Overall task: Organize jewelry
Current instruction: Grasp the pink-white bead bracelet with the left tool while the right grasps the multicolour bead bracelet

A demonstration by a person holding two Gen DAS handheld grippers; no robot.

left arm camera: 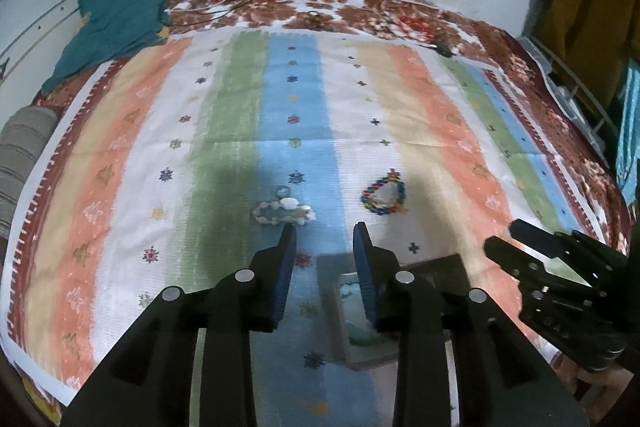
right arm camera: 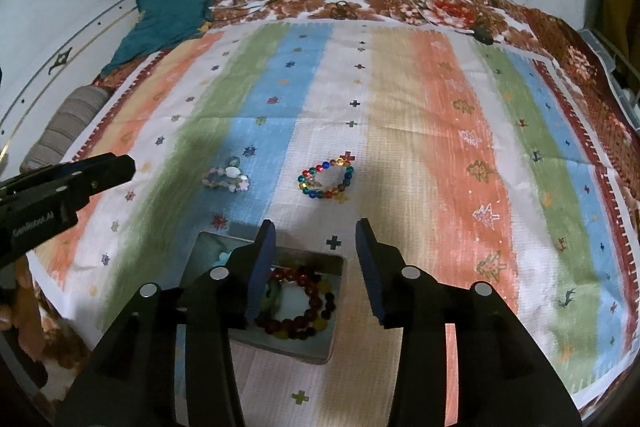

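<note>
Both tools hover over a bed covered by a striped cloth [right arm camera: 400,115]. Left tool [left arm camera: 325,233] has its jaws spread wide, nothing between them. Right tool [right arm camera: 316,233] likewise wide and empty.

Just ahead of the left tool's left fingertip lies a pale shell bracelet [left arm camera: 285,211] on the blue-green stripe border; a small clear bead piece [left arm camera: 282,191] sits just beyond it. Ahead and to the right of the left tool lies a multicolored bead bracelet [left arm camera: 384,197], apart from the shell one.

From the right wrist view the multicolored bracelet [right arm camera: 326,179] is straight ahead of the right tool, and the shell bracelet [right arm camera: 226,179] is ahead to the left.

A shallow grey tray [right arm camera: 332,331] sits under the right tool's left finger, holding a dark red bead bracelet [right arm camera: 308,311] with yellowish beads and something turquoise at its far left corner. Same tray [left arm camera: 440,263] shows under the left tool's right finger.

Teal garment [right arm camera: 168,15] lies at the bed's far left; a grey striped pillow [right arm camera: 68,123] nearer.
</note>
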